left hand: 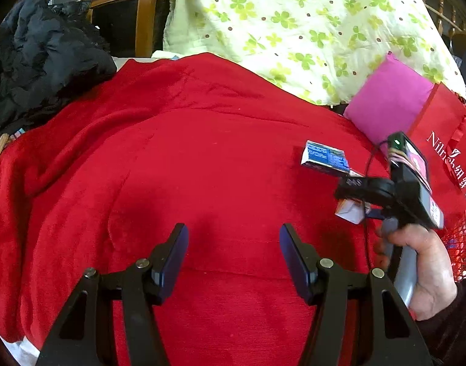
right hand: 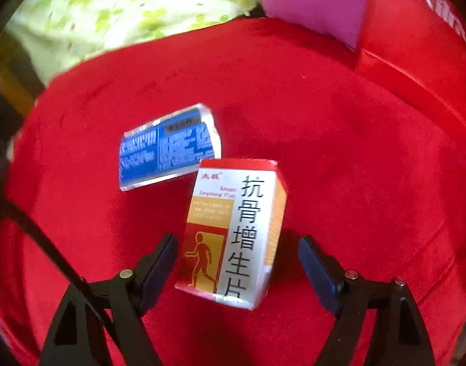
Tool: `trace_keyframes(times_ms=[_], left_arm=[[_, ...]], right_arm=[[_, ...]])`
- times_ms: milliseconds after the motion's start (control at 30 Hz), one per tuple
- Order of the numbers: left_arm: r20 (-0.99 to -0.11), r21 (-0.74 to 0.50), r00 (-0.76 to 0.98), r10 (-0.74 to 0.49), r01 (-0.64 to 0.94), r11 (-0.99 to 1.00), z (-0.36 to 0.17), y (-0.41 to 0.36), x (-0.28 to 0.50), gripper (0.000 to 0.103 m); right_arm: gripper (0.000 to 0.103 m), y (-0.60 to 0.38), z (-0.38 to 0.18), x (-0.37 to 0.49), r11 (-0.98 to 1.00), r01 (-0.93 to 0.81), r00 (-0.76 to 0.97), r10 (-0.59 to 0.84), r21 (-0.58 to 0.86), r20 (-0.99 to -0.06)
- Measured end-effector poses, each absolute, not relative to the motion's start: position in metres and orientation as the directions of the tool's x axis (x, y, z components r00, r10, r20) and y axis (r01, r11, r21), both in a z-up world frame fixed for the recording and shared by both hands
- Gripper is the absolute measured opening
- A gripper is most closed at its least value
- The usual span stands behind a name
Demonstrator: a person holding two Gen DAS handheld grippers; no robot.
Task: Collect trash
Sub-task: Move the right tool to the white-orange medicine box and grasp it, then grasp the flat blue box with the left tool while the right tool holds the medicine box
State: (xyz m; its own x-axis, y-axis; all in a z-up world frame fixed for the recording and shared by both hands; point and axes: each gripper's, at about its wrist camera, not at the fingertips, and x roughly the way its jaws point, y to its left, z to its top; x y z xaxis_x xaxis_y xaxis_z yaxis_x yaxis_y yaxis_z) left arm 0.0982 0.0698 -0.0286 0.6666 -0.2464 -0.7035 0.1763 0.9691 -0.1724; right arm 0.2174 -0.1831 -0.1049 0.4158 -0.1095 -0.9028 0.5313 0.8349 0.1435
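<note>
On the red blanket [right hand: 339, 158] the white medicine box [right hand: 233, 231] sits between the right gripper [right hand: 237, 262]'s spread, untouching fingers, the blue box [right hand: 169, 146] at its eleven o'clock, while the left gripper [left hand: 233, 244] hangs half open, empty.

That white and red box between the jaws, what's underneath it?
The white and red box lies on a red blanket, beside a blue packet. Whatever is under the blanket is covered.

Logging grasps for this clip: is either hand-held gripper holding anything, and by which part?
Nothing is held. The left hand-held gripper is open over the blanket. The right hand-held gripper is open astride the white box, pads not touching it.
</note>
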Motion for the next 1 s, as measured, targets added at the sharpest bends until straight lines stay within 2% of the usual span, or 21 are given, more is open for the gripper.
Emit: trace_keyframes(times_ms=[33,67,100,133,167,200,267,367,500,700,800,1000], left_arm=[[-0.701,-0.166,0.669,-0.248,0.185,0.969,-0.030,0.070,0.099,0.063],[-0.699,-0.156,0.670,-0.249,0.197,0.968,-0.031,0.068,0.102,0.063],[-0.697,-0.144,0.670,-0.253,0.215,0.966,-0.031,0.064,0.105,0.063],[-0.694,-0.137,0.670,-0.263,0.236,0.962,-0.031,0.061,0.109,0.063],[-0.688,-0.131,0.667,-0.286,0.273,0.953,-0.031,0.053,0.115,0.067],[-0.685,-0.125,0.664,-0.299,0.298,0.946,-0.031,0.047,0.120,0.079],[-0.671,-0.098,0.669,-0.320,0.348,0.932,-0.030,0.029,0.133,0.089],[-0.689,-0.070,0.637,-0.345,0.415,0.907,-0.032,0.003,0.160,0.090],[-0.726,0.020,0.609,-0.319,0.483,0.876,-0.038,-0.036,0.202,0.090],[-0.747,0.079,0.561,-0.357,0.608,0.790,-0.033,-0.095,0.252,0.090],[-0.754,0.047,0.516,-0.406,0.659,0.750,-0.029,-0.117,0.277,0.090],[-0.799,-0.137,0.380,-0.467,0.640,0.756,-0.052,-0.152,0.330,0.090]], right_arm=[[0.071,-0.186,-0.106,0.213,0.839,0.522,0.425,-0.099,0.154,-0.900],[0.051,-0.189,-0.108,0.208,0.847,0.506,0.430,-0.085,0.162,-0.899],[0.049,-0.195,-0.109,0.201,0.855,0.489,0.441,-0.068,0.176,-0.895],[0.049,-0.201,-0.108,0.194,0.861,0.468,0.462,-0.046,0.199,-0.886],[0.049,-0.208,-0.107,0.185,0.869,0.435,0.491,-0.008,0.236,-0.871],[0.049,-0.214,-0.107,0.176,0.872,0.412,0.510,0.020,0.264,-0.860],[0.049,-0.230,-0.105,0.154,0.872,0.373,0.538,0.075,0.317,-0.840],[0.049,-0.252,-0.109,0.120,0.856,0.288,0.570,0.207,0.430,-0.795],[0.050,-0.277,-0.122,0.085,0.814,0.219,0.617,0.312,0.539,-0.722],[0.050,-0.295,-0.135,0.050,0.744,0.018,0.718,0.455,0.668,-0.526],[0.050,-0.300,-0.147,0.043,0.701,-0.047,0.740,0.503,0.712,-0.446],[0.049,-0.294,-0.150,0.057,0.695,-0.095,0.746,0.524,0.713,-0.411]])
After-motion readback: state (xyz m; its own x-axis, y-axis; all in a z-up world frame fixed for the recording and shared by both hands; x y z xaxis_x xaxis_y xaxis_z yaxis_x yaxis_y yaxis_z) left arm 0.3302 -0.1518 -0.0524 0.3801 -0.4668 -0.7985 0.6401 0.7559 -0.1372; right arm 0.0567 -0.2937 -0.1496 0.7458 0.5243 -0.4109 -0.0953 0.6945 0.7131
